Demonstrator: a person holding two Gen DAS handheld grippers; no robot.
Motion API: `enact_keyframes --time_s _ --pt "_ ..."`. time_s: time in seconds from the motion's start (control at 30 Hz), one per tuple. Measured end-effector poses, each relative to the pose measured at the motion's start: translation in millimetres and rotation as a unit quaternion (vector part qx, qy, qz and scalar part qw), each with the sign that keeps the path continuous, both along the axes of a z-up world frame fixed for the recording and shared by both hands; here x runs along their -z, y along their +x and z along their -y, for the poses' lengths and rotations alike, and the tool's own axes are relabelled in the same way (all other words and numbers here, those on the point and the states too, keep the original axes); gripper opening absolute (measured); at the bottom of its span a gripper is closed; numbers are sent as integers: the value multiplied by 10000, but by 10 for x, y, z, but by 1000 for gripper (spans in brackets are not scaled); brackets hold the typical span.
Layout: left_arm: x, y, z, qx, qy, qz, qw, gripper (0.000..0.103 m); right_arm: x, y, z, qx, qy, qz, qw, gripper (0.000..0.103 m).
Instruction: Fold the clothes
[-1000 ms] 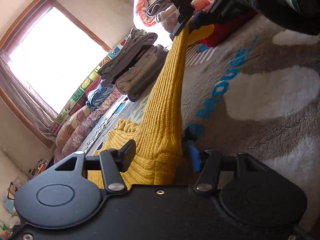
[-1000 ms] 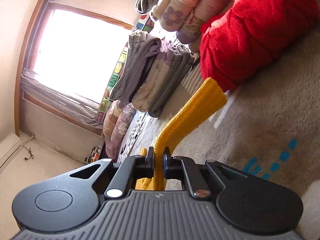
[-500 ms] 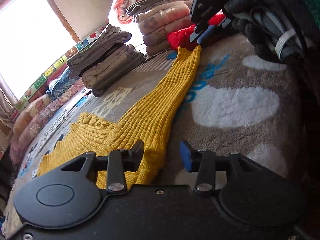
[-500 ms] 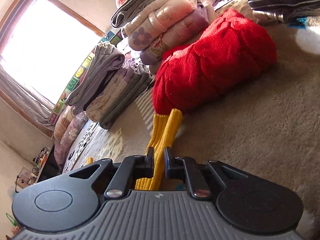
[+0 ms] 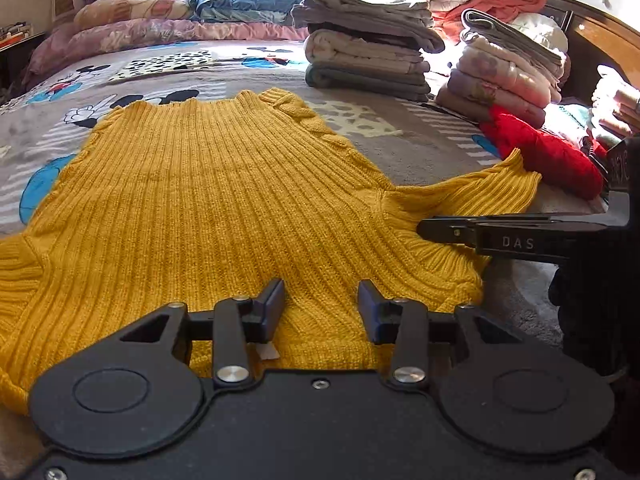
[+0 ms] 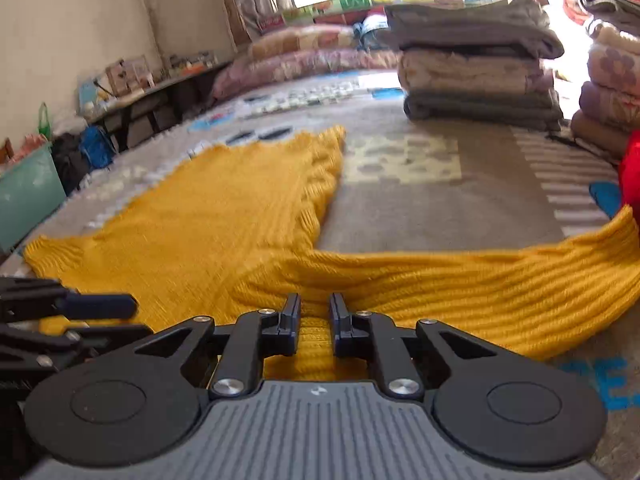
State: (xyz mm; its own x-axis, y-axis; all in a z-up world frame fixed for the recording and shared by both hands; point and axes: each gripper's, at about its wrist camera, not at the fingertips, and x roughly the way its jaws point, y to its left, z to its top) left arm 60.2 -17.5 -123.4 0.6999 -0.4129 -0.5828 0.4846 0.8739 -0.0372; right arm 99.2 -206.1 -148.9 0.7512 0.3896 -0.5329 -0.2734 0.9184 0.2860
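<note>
A yellow ribbed sweater point(image 5: 208, 184) lies flat on the bed, collar end nearest me. Its right sleeve point(image 5: 480, 192) stretches sideways, and the cuff touches a folded red sweater point(image 5: 544, 152). My left gripper point(image 5: 320, 306) hovers open over the collar edge with nothing between its fingers. My right gripper point(image 6: 315, 320) sits where the sleeve point(image 6: 500, 280) meets the body point(image 6: 224, 216). Its jaws stand narrow with a ridge of yellow knit between them. From the left wrist view the right gripper point(image 5: 424, 230) comes in from the right at the shoulder.
Two stacks of folded blankets point(image 5: 368, 60) point(image 5: 504, 72) stand behind the sweater on the cartoon-print bed cover point(image 5: 420, 148). Pillows point(image 5: 160, 28) line the far edge. A low shelf point(image 6: 140, 96) and a green bin point(image 6: 24, 192) stand beside the bed.
The sleeve, held up taut by its cuff, now lies flat. My right gripper has left the cuff and moved to the shoulder end. My left gripper has shifted over the collar.
</note>
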Motion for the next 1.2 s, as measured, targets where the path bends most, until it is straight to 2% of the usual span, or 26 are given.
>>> enact_keyframes --time_s 0.03,0.1,0.17,0.2,0.23,0.3,0.37,0.4,0.43,0.47,0.5,0.57,0.63,0.7,0.77,0.9,1.0,1.1,1.2 --pt "14 25 -21 -75 -12 -70 9999 41 98 -59 15 91 123 -32 9999 12" --pt "41 74 -62 -224 -35 -209 9995 44 -2 -116 23 139 44 -147 9998 12" --pt "68 123 -103 -373 -58 -349 9987 48 -80 -243 27 275 -256 105 9992 14" --pt "76 124 -105 -392 -34 -358 9986 48 -80 -288 42 346 -376 230 9984 19" --pt "81 115 -98 -387 5 -341 9987 48 -67 -316 92 471 -481 250 9974 21" --pt "91 98 -83 -376 84 -307 9988 48 -3 -247 233 647 -390 47 9971 20" --pt "98 85 -75 -372 135 -284 9988 49 -36 -247 356 940 -236 99 9952 20" --pt "98 82 -77 -377 135 -284 9988 49 -53 -247 418 1087 -159 126 9939 25" --pt "98 79 -78 -382 135 -284 9988 49 -84 -233 465 1176 -142 217 9927 37" --pt "101 76 -79 -383 132 -281 9988 49 -110 -183 518 1216 -109 330 9920 43" --pt "105 73 -79 -383 129 -277 9988 49 -42 26 597 1286 -119 421 9907 50" --pt "116 78 -102 -387 68 -305 9988 49 -51 200 714 1513 -331 438 9870 50" --pt "114 87 -132 -394 -12 -344 9986 50 2 321 961 1983 -415 239 9790 50" --pt "110 96 -147 -397 -54 -371 9985 50 95 434 1293 2451 -232 55 9692 48" --pt "115 100 -143 -397 -61 -374 9985 51 175 363 1650 3061 242 -128 9516 49" --pt "102 93 -176 -446 -197 -369 9981 51 182 232 1848 3406 585 -156 9383 49" --pt "64 84 -253 -544 -450 -389 9967 52 156 77 1759 3486 580 -91 9354 54" --pt "13 70 -349 -687 -721 -373 9943 52 120 -163 1642 3522 695 -33 9333 55" --pt "-71 38 -595 -1274 -1029 -256 9862 53 32 -356 1487 3387 835 49 9372 55"
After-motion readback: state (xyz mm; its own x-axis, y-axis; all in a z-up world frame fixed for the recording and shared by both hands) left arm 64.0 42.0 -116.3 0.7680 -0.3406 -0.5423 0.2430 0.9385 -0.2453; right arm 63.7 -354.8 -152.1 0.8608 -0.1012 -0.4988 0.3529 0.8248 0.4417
